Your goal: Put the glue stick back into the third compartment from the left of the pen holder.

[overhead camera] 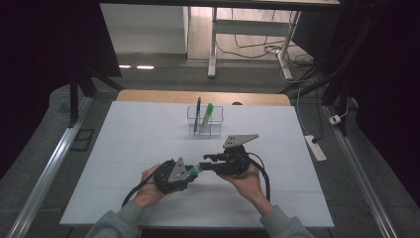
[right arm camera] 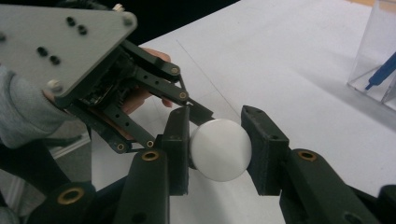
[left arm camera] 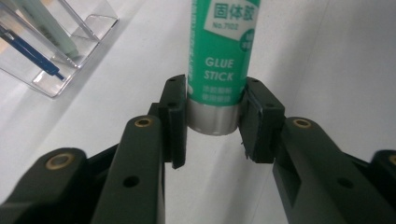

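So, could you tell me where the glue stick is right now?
In the high view the glue stick hangs above the near middle of the white table, held between the left gripper and right gripper.

In your left gripper view the glue stick (left arm camera: 219, 65) runs off the top edge, so you cannot see its cap end, and the clear holder (left arm camera: 70, 51) is cut by the top and left edges, with the blue pen (left arm camera: 32, 56) and the pale marker (left arm camera: 46, 28) in it showing just their lower parts. In your right gripper view the white round end (right arm camera: 219, 149) hides the tube behind it, and the holder at the right edge is mostly cropped. From the high view, the stick between your grippers is too small to read; your hands cover much of both tools.
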The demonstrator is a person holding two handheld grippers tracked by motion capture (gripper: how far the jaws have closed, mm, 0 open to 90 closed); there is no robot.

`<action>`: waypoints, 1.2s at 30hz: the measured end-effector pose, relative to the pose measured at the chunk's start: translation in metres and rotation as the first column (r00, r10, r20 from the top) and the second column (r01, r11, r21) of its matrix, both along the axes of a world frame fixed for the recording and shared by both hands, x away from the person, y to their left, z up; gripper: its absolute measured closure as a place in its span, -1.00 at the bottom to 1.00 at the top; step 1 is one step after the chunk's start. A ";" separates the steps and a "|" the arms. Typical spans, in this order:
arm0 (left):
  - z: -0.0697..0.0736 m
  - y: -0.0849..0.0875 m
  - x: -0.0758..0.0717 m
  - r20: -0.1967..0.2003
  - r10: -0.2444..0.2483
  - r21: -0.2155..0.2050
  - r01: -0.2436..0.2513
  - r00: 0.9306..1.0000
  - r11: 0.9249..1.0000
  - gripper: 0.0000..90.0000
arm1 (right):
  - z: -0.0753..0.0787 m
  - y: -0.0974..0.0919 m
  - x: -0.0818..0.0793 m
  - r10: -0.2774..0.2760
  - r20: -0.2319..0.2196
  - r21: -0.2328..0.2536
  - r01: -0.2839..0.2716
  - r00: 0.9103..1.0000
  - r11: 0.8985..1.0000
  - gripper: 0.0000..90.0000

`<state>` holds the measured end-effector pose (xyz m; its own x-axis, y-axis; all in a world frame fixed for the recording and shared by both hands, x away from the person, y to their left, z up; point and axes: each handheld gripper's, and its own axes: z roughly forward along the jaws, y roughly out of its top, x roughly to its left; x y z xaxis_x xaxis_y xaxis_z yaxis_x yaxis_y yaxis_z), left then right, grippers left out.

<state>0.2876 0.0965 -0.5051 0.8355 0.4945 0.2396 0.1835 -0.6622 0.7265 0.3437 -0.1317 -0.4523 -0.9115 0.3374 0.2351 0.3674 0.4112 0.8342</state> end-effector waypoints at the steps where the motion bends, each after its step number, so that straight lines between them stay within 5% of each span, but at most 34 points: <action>1: 0.000 0.000 0.001 -0.005 0.006 -0.012 -0.006 1.000 1.000 0.40 | 0.001 0.000 -0.001 0.002 0.012 -0.004 -0.002 1.000 1.000 0.43; 5: 0.002 0.004 0.005 -0.039 0.044 -0.073 -0.047 0.998 0.996 0.23 | 0.004 -0.002 -0.005 -0.013 0.050 -0.013 0.014 0.999 1.000 0.44; 10: 0.008 0.015 0.009 -0.101 0.086 -0.166 -0.102 0.991 0.981 -0.04 | 0.006 -0.010 -0.003 -0.050 0.077 -0.013 0.051 0.996 0.999 0.44; 24: 0.021 0.056 -0.005 -0.133 0.146 -0.180 -0.168 0.980 0.969 -0.19 | 0.021 -0.040 0.007 -0.181 0.129 -0.001 0.183 0.975 0.983 0.44; 36: 0.016 0.103 -0.022 -0.155 0.224 -0.213 -0.254 0.962 0.943 -0.22 | 0.034 -0.053 0.037 -0.277 0.142 0.022 0.277 0.950 0.961 0.45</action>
<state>0.2655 0.1998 -0.4894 0.7019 0.7123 -0.0035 0.4160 -0.4059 0.8138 0.3803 -0.1848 -0.4179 -0.8060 0.5814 0.1106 0.3443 0.3087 0.8866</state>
